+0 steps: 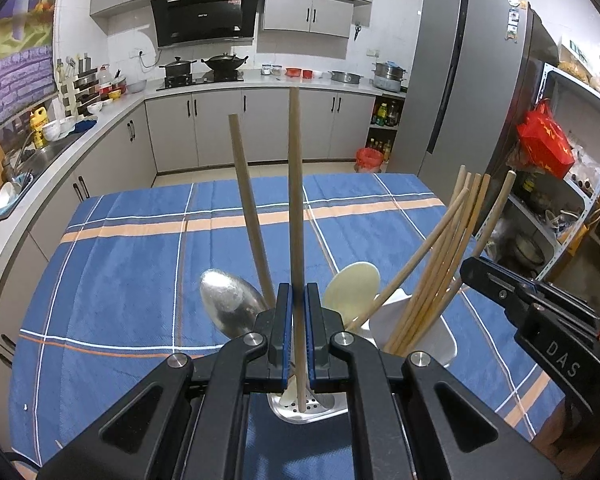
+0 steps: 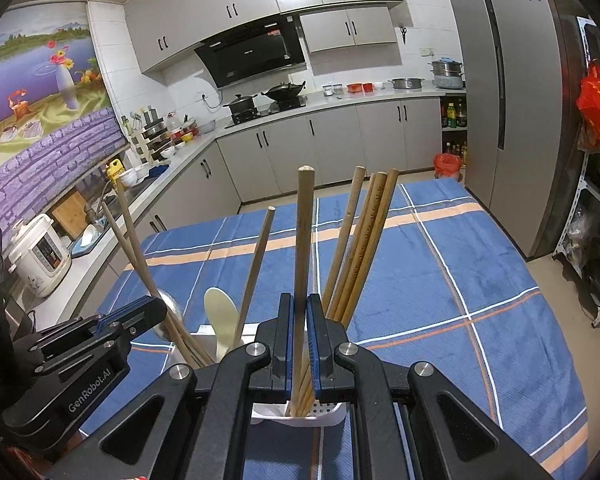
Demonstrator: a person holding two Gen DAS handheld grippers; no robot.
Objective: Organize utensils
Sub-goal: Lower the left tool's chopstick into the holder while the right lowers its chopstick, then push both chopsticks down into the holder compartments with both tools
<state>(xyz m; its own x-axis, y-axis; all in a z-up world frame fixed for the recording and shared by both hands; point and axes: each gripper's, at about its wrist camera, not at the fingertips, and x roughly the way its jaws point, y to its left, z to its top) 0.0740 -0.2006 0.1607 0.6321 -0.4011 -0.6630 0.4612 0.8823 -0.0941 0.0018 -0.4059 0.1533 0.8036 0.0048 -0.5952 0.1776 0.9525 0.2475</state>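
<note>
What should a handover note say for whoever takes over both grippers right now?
Left gripper: shut on one upright wooden chopstick over the perforated steel holder section.
Right gripper: shut on another wooden chopstick standing in the white plastic holder section.
Done: other chopsticks, the metal spoon and the cream spoon stand in the holder.
Left: release both chopsticks, probably into the holder.

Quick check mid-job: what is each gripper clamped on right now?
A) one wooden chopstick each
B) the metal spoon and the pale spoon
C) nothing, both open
A: the left gripper pinches one upright chopstick, and the right gripper pinches another chopstick.
</note>
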